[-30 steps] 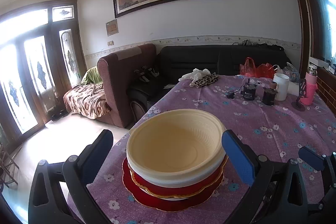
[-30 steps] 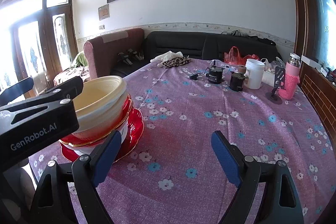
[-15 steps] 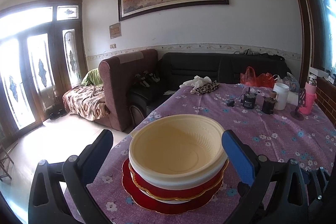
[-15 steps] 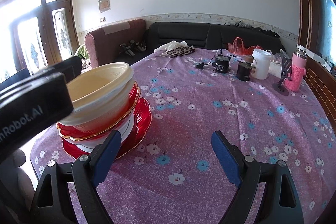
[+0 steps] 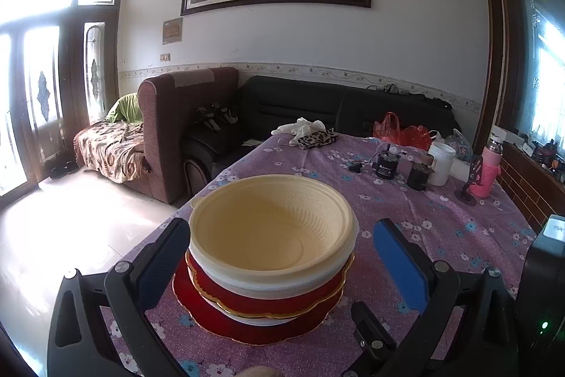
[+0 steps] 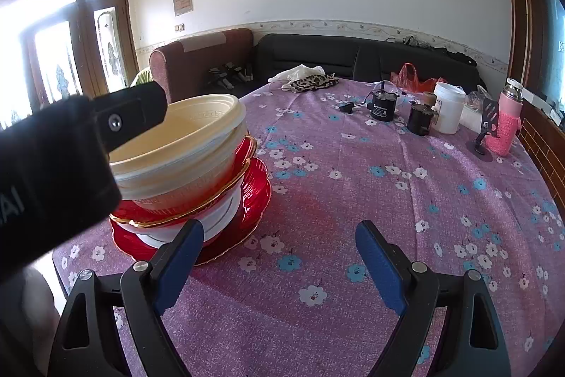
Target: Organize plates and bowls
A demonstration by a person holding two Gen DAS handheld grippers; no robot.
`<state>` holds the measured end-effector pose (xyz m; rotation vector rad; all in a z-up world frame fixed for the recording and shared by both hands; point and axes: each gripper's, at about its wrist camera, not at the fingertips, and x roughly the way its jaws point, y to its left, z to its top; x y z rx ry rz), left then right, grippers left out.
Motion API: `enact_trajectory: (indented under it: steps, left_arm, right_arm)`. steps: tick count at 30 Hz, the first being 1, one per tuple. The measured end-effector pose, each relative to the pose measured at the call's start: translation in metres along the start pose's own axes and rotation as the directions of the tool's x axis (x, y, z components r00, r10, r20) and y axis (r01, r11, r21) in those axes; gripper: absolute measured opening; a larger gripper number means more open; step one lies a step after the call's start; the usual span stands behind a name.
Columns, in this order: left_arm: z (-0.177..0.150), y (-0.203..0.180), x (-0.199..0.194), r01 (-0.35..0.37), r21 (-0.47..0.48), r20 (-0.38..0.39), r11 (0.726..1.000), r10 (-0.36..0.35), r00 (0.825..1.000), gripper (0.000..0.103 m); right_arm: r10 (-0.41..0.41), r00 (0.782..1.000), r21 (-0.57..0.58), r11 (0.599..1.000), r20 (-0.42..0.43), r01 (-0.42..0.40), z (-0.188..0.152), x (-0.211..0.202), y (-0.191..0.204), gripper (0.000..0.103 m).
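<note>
A stack stands near the left edge of the purple flowered table: a cream bowl (image 5: 268,200) on top, a white bowl under it, a gold-rimmed red bowl (image 5: 282,302), another white bowl, and a red plate (image 5: 254,331) at the bottom. My left gripper (image 5: 282,228) is open, one finger on each side of the upper bowls. The left pad sits at the bowl's side and the right pad stands clear of the rim. In the right wrist view the stack (image 6: 197,136) is at the left, partly hidden by the left gripper's black housing (image 6: 53,165). My right gripper (image 6: 279,228) is open over bare cloth, beside the plate (image 6: 254,193).
At the far right of the table stand two black jars (image 6: 383,108), a white tub (image 6: 448,112), a pink bottle (image 6: 505,122) and a small black stand (image 6: 483,133). A leopard-print cloth (image 6: 310,82) lies at the far edge. Sofas and a floor drop lie beyond the table's left edge (image 5: 197,196).
The left gripper has rolled and drawn closer around the bowl stack. The right gripper has come nearer to the stack, which now looms larger at its left.
</note>
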<state>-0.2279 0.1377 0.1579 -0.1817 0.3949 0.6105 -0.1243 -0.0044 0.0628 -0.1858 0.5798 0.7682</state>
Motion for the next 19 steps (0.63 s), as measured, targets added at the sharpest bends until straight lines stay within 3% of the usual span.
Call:
enact_trajectory:
  steps: [5,19]
  left_arm:
    - [-0.001,-0.004,-0.005,-0.052,0.045,0.018,0.998,0.051,0.999,0.103]
    - [-0.008,-0.033,0.004,-0.069,0.111,-0.023,0.991,0.072,0.997,0.103]
  right_arm:
    - [0.017,1.0,0.01,1.0,0.003,-0.017,-0.001,0.0,0.001,0.091]
    - [0.023,1.0,0.044,0.999,0.012,-0.024,-0.003,-0.002,-0.014,0.091]
